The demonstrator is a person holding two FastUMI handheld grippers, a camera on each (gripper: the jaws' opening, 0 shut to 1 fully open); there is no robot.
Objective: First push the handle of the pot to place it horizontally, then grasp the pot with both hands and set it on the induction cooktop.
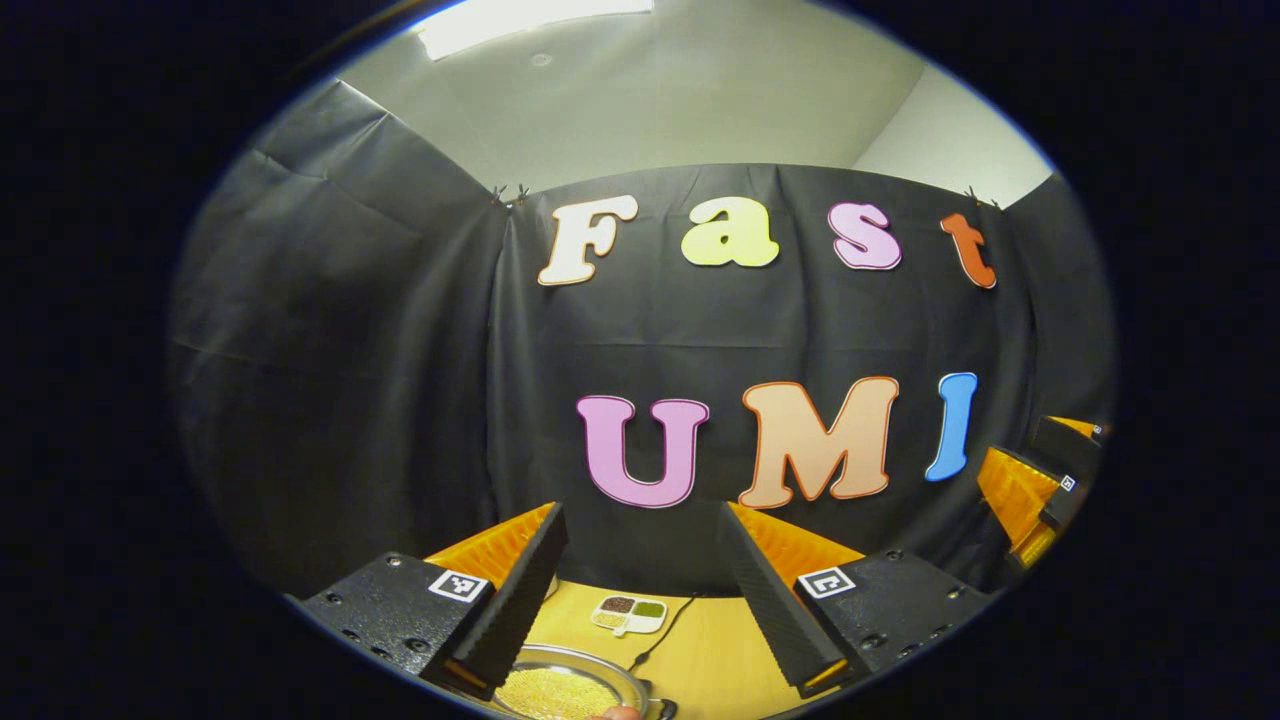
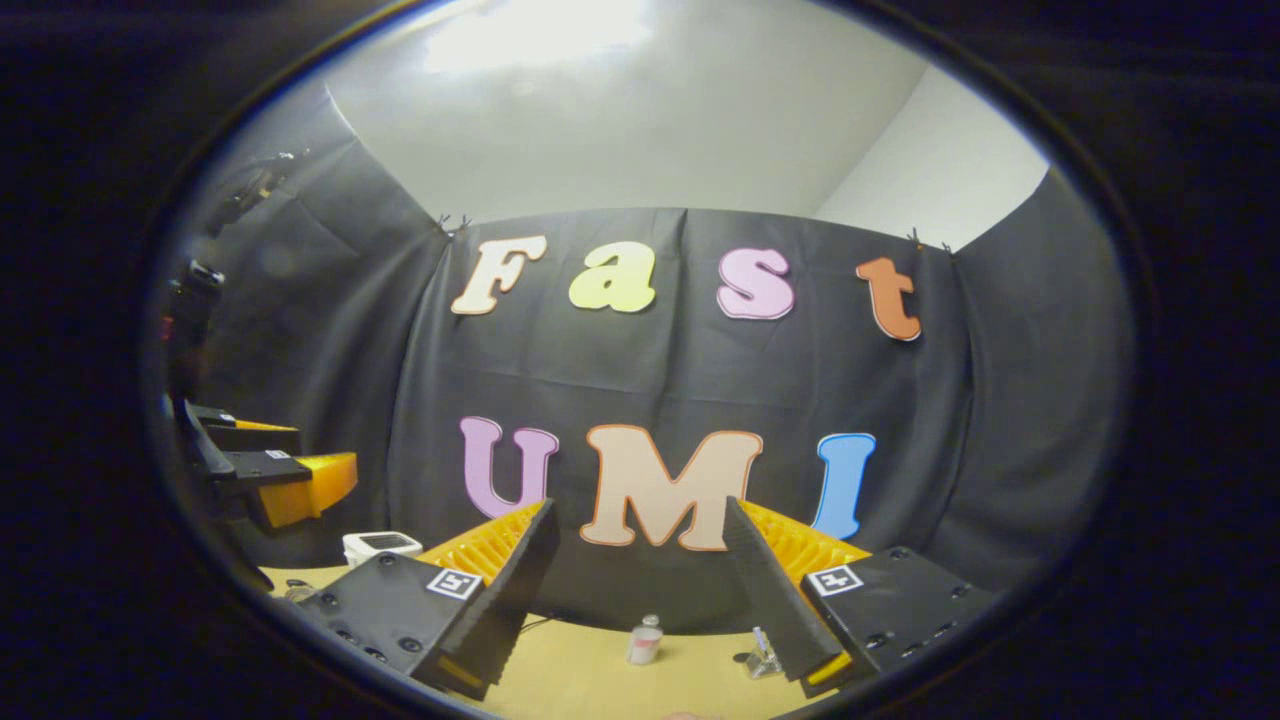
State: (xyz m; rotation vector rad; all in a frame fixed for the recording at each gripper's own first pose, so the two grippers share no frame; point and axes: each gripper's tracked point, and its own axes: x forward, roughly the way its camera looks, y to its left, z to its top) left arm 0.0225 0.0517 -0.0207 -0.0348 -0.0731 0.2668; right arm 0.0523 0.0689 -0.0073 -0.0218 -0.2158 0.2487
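In your left gripper view, your left gripper (image 1: 645, 590) is raised and tipped up toward the booth wall, its jaws spread wide with nothing between them. The pot (image 1: 565, 685), a shallow metal vessel filled with yellow grain, sits on the counter (image 1: 715, 650) at about 6 o'clock, just below and between your fingertips, partly cut off by the lower edge; its handle cannot be made out. Beyond it, toward 12 o'clock on the counter, lies a small white divided dish (image 1: 628, 614) with dark, green and pale fillings, and a thin black cable (image 1: 662, 630) trails beside it. At 3 o'clock your right gripper (image 1: 1035, 490) enters from the edge. In your right gripper view, the right gripper (image 2: 640, 600) likewise has its jaws wide apart and empty, held above the counter (image 2: 600, 680). A small clear bottle (image 2: 645, 640) stands near 6 o'clock between the fingers, with a small clear holder (image 2: 762, 660) just beside the right finger. At 9 o'clock your left gripper (image 2: 270, 470) shows, and a white box-like device (image 2: 382, 546) sits on the counter below it.
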